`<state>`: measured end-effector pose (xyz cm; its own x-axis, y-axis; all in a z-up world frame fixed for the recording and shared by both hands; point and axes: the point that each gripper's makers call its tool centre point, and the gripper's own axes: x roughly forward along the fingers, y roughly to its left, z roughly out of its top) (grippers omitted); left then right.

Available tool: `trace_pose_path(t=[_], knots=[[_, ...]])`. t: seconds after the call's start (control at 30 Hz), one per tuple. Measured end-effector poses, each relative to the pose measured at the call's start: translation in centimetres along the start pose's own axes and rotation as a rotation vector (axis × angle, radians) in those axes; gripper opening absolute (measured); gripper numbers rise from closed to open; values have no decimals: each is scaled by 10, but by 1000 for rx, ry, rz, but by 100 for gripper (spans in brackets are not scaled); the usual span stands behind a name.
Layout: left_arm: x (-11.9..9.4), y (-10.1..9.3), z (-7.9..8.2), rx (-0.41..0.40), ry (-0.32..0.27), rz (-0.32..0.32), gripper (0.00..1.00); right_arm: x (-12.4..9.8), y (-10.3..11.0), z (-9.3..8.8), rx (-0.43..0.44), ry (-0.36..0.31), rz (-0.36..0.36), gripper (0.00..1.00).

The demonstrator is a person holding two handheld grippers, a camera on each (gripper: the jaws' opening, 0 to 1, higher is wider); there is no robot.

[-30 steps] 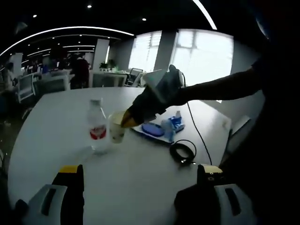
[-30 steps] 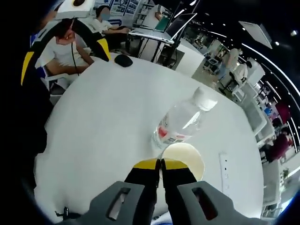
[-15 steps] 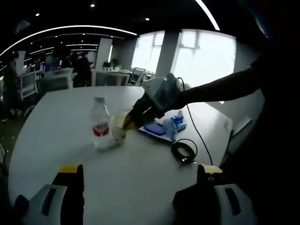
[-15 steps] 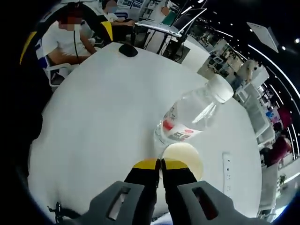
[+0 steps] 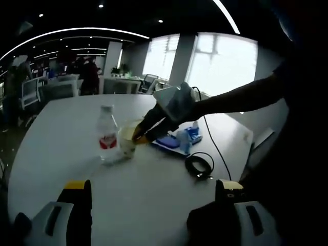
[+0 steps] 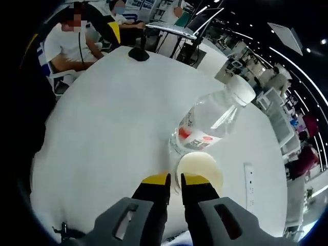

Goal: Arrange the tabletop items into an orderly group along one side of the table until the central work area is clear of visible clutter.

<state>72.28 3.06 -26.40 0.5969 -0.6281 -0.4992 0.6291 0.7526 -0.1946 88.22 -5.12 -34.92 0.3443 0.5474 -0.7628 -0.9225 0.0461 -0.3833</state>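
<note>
Right gripper view: cup (image 6: 199,171) directly ahead of the right gripper (image 6: 175,179), near rim wall sitting in the slit between the yellow-tipped jaws. Jaws parted only slightly, a narrow gap visible; whether the pads actually press the rim, cannot tell. Looks like a thin-walled, pale, open-topped cup, probably light and easily crushed or tipped, so best gripped gently at the rim wall, one jaw inside and one outside, or lower around the body if the jaws can open wide enough. Contents not clear from here.

Water bottle (image 6: 211,125) just beyond the cup, touching or nearly touching it, white cap pointing away and to the right, red label near its base. Clear plastic, likely smooth and slippery, fairly stiff if full; safest taken at the labelled waist. Farther off across the white table (image 6: 102,128), a dark mouse-like object (image 6: 138,53) near the far edge.

Left gripper view: left gripper (image 5: 152,192) wide open with nothing between its jaws, held back near the close edge. Ahead and slightly left, the bottle (image 5: 107,135) and cup (image 5: 128,138) side by side, with the right gripper (image 5: 139,136) reaching in at the cup. To the right, a blue tray-like item (image 5: 171,142) and a coiled black cable (image 5: 200,166).
</note>
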Motion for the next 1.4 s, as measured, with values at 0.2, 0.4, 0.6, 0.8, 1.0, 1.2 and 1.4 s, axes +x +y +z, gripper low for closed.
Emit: trace_pose_path(t=[0.2, 0.4, 0.6, 0.8, 1.0, 1.2, 1.4], knots=[[1, 1, 2, 5, -5, -1, 99, -14, -8, 10, 105, -60, -55, 18], [1, 2, 7, 6, -19, 1, 100, -41, -14, 15, 282, -137, -84, 32], [4, 0, 8, 14, -16, -7, 100, -63, -13, 8, 391, -170, -134, 44], [9, -1, 13, 13, -21, -12, 100, -88, -4, 6, 520, -215, -170, 58], [15, -2, 16, 16, -24, -19, 100, -110, 6, -8, 644, -239, -219, 67], [21, -5, 20, 14, -31, -26, 100, -135, 13, -27, 754, -256, -291, 73], [27, -4, 25, 19, -38, -34, 100, -163, 17, -49, 833, -269, -363, 79]])
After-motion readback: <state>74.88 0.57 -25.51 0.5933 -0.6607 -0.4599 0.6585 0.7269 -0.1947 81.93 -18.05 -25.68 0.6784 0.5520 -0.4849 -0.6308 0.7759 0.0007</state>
